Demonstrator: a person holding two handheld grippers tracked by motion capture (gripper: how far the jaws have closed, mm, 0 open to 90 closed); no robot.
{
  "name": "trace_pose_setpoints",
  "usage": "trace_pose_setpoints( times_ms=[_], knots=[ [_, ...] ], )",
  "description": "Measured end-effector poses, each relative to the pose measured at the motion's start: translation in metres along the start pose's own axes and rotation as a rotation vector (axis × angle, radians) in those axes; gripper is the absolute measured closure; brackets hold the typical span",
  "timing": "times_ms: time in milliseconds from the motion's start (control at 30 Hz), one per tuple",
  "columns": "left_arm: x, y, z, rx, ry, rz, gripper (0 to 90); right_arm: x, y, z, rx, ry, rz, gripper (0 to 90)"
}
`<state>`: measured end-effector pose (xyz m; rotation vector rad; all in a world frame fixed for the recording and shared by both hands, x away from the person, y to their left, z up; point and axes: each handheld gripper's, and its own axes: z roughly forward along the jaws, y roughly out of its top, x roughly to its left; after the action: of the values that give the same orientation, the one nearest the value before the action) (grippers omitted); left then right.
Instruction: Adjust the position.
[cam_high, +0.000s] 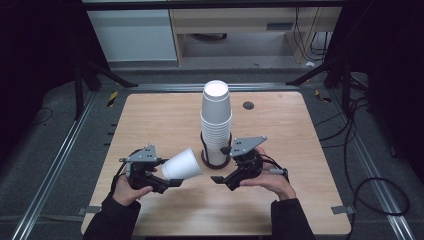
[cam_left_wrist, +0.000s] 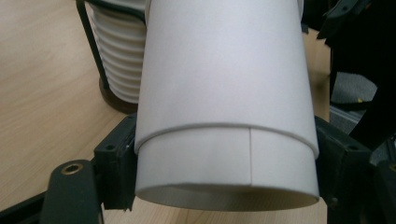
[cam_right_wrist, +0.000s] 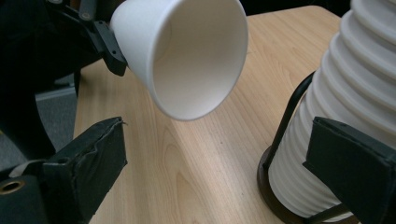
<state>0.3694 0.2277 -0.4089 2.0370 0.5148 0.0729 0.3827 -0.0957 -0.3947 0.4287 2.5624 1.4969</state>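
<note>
White cup (cam_high: 182, 165) clamped sideways in left claw (cam_high: 172, 182); hollow inside towards right claw (cam_right_wrist: 219, 182), open, empty.

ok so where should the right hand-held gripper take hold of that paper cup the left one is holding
Probably at the rim of the paper cup: it lies sideways, mouth toward the right hand-held gripper. Come from the open end, one jaw inside, one outside; the left hand-held gripper holds the base.

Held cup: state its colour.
Plain white cup, inside and out; the right gripper view shows it best.
</note>
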Motion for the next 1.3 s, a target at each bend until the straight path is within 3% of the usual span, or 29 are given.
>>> trace_pose_setpoints(
  times_ms=[233,433,567,900,1300],
  knots=[
    [-0.009,0.004,0.003,-0.018,-0.027,0.031,22.5,0.004,-0.010,0.003,-0.090,0.051,0.057,5.2],
    [-0.018,0.007,0.009,-0.004,-0.065,0.059,22.6,0.009,-0.013,0.015,-0.093,0.105,0.062,5.0],
    [-0.023,0.007,0.016,0.021,-0.085,0.076,22.6,0.011,-0.013,0.020,-0.132,0.154,0.076,5.1],
    [-0.030,0.009,0.022,0.034,-0.120,0.097,22.6,0.011,-0.013,0.028,-0.145,0.232,0.085,4.3],
    [-0.032,0.009,0.025,0.052,-0.149,0.107,22.7,0.015,-0.011,0.042,-0.117,0.291,0.062,4.2]
  ],
)
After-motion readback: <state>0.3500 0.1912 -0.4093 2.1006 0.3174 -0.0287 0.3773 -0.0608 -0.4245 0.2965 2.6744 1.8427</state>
